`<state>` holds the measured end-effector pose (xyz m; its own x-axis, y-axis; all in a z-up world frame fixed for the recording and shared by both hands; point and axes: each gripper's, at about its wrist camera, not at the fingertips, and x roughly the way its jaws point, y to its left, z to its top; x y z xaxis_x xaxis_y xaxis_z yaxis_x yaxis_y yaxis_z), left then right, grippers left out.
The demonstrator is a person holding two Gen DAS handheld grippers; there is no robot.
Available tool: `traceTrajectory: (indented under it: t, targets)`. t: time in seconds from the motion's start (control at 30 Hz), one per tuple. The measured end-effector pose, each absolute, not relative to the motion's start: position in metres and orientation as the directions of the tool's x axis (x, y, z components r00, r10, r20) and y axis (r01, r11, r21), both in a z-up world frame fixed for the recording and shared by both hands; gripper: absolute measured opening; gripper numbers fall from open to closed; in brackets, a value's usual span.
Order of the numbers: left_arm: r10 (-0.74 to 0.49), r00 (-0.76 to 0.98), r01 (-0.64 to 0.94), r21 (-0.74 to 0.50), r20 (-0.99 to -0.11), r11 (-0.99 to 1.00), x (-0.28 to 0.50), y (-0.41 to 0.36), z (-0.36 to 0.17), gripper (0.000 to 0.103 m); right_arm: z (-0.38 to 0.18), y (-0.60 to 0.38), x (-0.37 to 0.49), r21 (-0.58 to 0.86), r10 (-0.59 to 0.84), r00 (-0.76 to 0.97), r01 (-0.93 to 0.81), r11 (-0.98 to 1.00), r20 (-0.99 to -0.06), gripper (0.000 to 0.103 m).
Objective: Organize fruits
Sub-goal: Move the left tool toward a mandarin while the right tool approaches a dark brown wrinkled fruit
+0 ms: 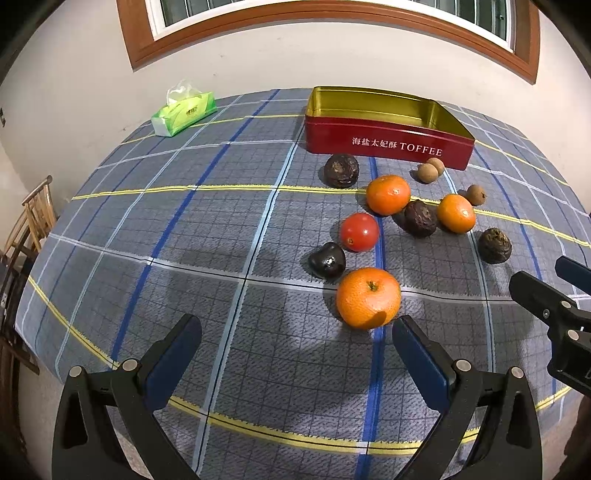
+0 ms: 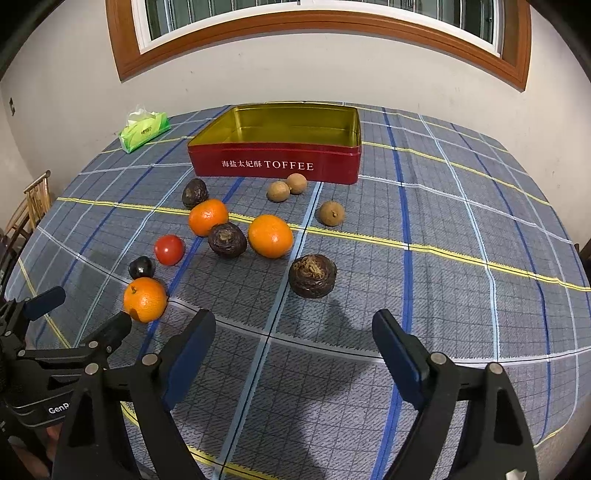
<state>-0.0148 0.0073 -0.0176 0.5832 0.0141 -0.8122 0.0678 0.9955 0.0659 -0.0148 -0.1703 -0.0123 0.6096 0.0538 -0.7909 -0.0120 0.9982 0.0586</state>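
Plaid tablecloth (image 2: 443,295) w/ fruit, both tools (image 1: 297,326) (image 2: 293,325) wide open, holding nothing.

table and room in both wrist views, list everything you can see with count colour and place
rectangular red metal toffee tin: one, gold inside, empty, far side of the cloth
round orange tangerines: three, orange, one near the left tongs, two mid-cloth
small red tomato: one, red, left of centre
rough dark brown round fruits: three, dark brown, scattered before the tin
shiny black fruit: one, beside the nearest tangerine
small tan round fruits: three, tan, just before the tin
green tissue pack: one, far left
blue-grey plaid tablecloth: one, over the table
wood-framed window: one, back wall
wooden chair: one, left edge
left tongs: open, empty
right tongs: open, empty
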Motion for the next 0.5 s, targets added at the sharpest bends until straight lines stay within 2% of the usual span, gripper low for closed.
traceTrajectory:
  t: [0.4,0.5]
  targets:
    - [-0.007,0.573,0.081,0.047,-0.820,0.996,-0.0172,0.0043,-0.0209,0.102,-0.0177,-0.1765,-0.0139,0.074,0.060,0.599,0.000,0.997,-0.798,0.084]
    - [-0.019,0.571,0.086,0.037,-0.821,0.996,-0.0166,0.0042,-0.0205,0.095,-0.0200,-0.1774,-0.0141,0.079,0.063,0.595,0.000,0.997,-0.801,0.084]
